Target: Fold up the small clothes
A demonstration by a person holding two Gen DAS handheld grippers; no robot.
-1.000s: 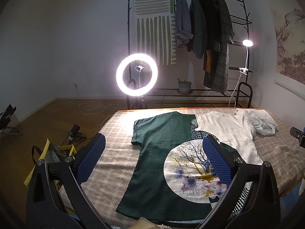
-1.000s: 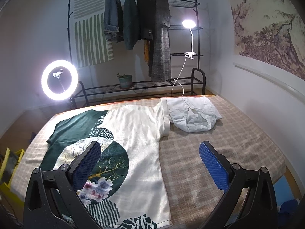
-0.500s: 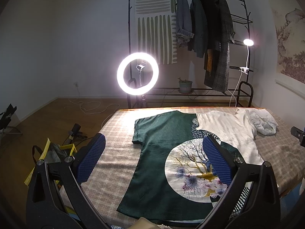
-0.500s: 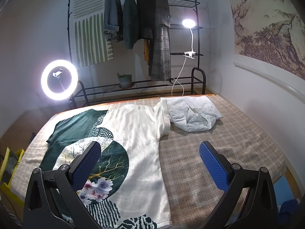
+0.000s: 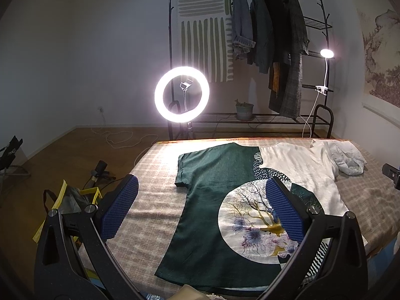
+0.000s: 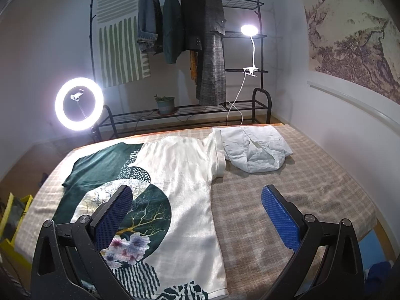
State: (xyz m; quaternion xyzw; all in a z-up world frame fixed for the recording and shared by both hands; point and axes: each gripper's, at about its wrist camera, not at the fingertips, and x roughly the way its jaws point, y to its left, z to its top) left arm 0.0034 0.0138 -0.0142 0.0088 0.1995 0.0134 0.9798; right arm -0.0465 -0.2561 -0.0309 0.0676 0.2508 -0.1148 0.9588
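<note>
A green and white T-shirt [image 5: 225, 200] [image 6: 180, 182] with a round tree-and-flower print lies spread flat on the checked bed cover [image 5: 155, 195] [image 6: 287, 187]. A folded white garment [image 5: 348, 158] [image 6: 255, 150] rests beside its white sleeve. My left gripper [image 5: 200, 205] hovers open above the shirt's green half, blue pads wide apart, holding nothing. My right gripper [image 6: 197, 212] hangs open over the shirt's white side and the bare cover, also holding nothing.
A lit ring light [image 5: 182, 94] [image 6: 79, 103] stands past the bed's far edge. Behind it a black rack [image 5: 250, 50] [image 6: 180, 37] holds hanging coats, a potted plant [image 6: 165, 105] and a clip lamp [image 6: 248, 30]. A yellow-edged bag [image 5: 72, 200] sits on the floor left.
Both views have barely shifted; the left view has risen slightly. The shirt and the white garment lie as before, and both grippers stay open.
</note>
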